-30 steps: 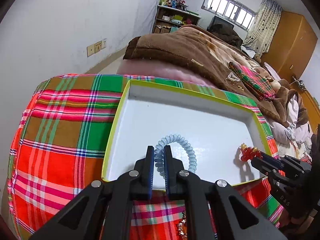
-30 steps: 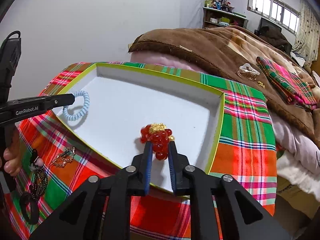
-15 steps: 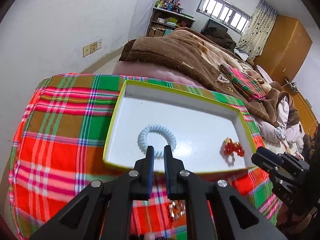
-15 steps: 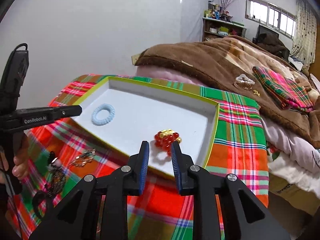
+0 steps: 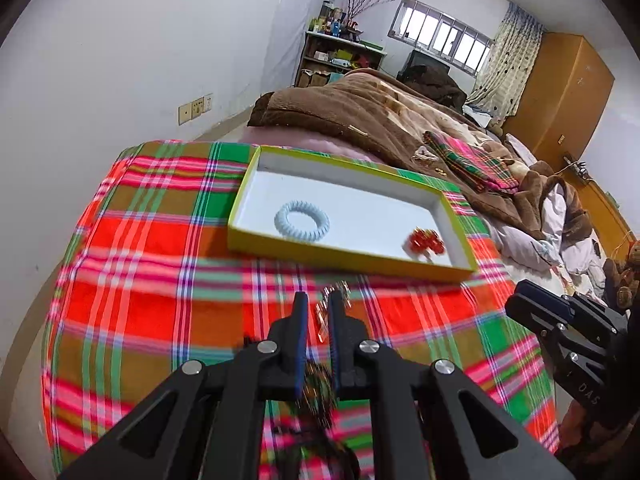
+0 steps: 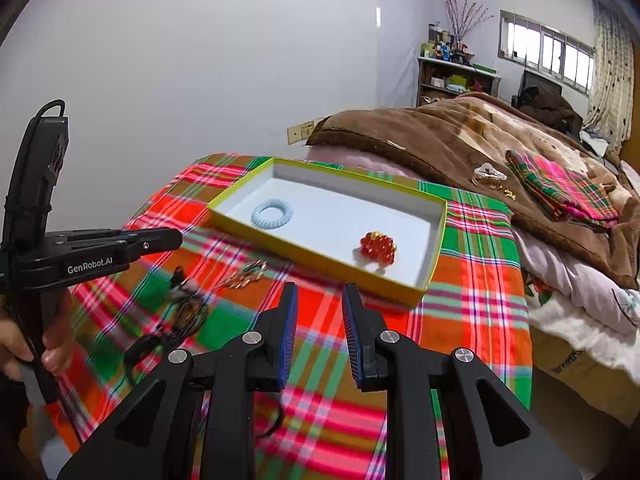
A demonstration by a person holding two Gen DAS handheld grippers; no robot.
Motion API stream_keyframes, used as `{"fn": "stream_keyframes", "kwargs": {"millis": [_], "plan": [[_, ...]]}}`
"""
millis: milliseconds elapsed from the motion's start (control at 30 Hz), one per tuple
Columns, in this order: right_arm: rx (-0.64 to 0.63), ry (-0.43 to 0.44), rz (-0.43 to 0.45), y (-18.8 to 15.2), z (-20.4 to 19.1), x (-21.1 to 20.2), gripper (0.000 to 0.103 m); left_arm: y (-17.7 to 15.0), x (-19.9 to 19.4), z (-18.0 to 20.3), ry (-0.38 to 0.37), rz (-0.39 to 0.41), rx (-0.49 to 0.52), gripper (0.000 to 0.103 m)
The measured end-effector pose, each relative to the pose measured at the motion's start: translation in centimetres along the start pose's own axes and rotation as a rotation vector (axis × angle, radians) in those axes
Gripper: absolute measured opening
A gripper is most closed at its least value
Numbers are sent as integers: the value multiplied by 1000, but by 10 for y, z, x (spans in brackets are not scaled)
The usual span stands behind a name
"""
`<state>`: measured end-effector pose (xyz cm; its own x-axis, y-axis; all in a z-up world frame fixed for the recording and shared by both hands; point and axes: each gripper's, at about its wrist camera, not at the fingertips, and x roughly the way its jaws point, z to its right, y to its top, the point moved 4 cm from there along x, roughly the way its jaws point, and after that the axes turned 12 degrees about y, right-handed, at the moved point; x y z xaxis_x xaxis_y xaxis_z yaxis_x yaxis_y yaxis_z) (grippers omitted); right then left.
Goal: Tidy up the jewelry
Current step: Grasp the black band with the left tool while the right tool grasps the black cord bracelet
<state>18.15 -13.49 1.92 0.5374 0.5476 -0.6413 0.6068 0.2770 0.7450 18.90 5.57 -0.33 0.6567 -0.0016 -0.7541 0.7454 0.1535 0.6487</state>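
A shallow white tray with a yellow-green rim sits at frame centre in both views, resting on a plaid cloth of red, green and orange. Inside it, toward its left end, lies a pale blue coiled hair tie; toward its right end lies a cluster of glossy red beads with a gold cap. The two pieces are well apart.

On the cloth outside the tray, lower left of the right wrist view, lie a gold-toned chain piece and a dark tangle of cords and beads, blurred. In the left wrist view these sit directly beyond and under the fingertips.

Left gripper: fingers nearly together with a narrow gap, nothing gripped; it hangs above the cloth, short of the tray's near wall. Right gripper: fingers parted moderately, empty, over bare cloth just short of the tray.

Beyond the tray a brown fleece blanket covers a bed, with a folded plaid cloth and a small clear case on it. The room has white walls, a cluttered shelf and a barred window at upper right.
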Motion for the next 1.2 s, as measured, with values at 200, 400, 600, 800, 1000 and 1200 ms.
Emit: {"fn": "stream_keyframes", "kwargs": {"millis": [200,400,600,800,1000,1200], "plan": [[10,8,6,-18,-23,-22,23,-25,-28,0,4,17,-6,10],[28,23,8,-39,-37,-40,23,-52,-57,-3,24,42,-17,10],[46,74,3,-58,-45,-51,53,-75,-75,-7,18,39,-36,10],[51,83,-22,-72,-46,-52,53,-92,-75,-3,6,11,-22,10],[48,75,-45,-79,-42,-44,53,-104,-64,-2,0,-28,-25,11],[68,67,-80,-84,-33,-25,53,-108,-46,-10,12,-67,-55,18]]}}
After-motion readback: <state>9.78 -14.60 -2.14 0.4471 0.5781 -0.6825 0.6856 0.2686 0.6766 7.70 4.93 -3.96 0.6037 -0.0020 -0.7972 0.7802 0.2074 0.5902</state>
